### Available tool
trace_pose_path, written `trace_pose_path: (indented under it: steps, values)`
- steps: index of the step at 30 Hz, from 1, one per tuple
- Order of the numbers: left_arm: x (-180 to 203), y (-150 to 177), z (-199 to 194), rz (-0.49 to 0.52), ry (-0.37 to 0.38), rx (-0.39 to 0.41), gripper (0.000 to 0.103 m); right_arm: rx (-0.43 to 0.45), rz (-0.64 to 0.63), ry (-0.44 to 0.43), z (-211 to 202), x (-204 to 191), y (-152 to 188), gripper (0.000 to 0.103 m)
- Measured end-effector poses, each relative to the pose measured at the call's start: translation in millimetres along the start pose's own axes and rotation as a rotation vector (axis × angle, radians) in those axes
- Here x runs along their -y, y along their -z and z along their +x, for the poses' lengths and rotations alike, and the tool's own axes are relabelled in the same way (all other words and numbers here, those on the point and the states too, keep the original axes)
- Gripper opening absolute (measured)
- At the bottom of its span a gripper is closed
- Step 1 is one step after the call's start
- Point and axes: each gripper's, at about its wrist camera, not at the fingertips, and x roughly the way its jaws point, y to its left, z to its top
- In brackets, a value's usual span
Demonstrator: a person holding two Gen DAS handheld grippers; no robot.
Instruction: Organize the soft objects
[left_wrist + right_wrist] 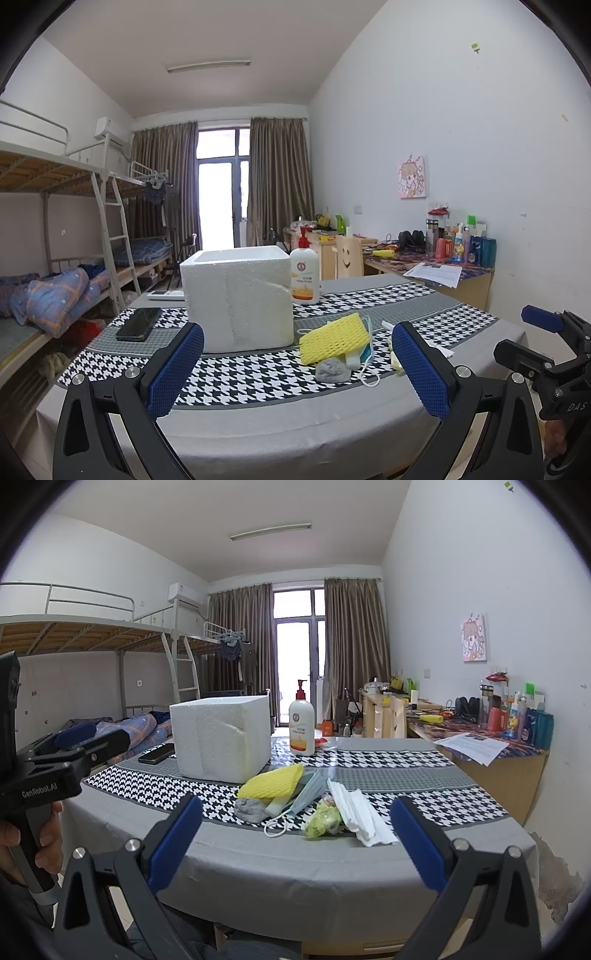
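A pile of soft items lies on the table (258,424) in front of a white foam box (238,295) (221,734). It holds a yellow foam net (334,341) (271,781), a grey lump (331,369) (250,808), a blue face mask (308,792), a crumpled yellow-green wrapper (321,819) and folded white tissue (356,816). My left gripper (299,369) hovers open near the table's front edge, short of the pile. My right gripper (295,842) is also open, just before the pile. Neither holds anything.
A lotion pump bottle (304,271) (301,731) stands behind the box, a black phone (139,324) to its left, a white remote (164,294) further back. Bunk beds line the left wall. A cluttered desk (491,746) sits on the right.
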Motion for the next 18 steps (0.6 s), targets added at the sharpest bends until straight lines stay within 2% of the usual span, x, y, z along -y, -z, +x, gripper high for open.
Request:
trace_pose_path:
  steps: [18]
  values:
    - [0.9, -1.6, 5.6, 0.010, -0.006, -0.015, 0.102, -0.007, 0.005, 0.005, 2.7, 0.1, 1.5, 0.103]
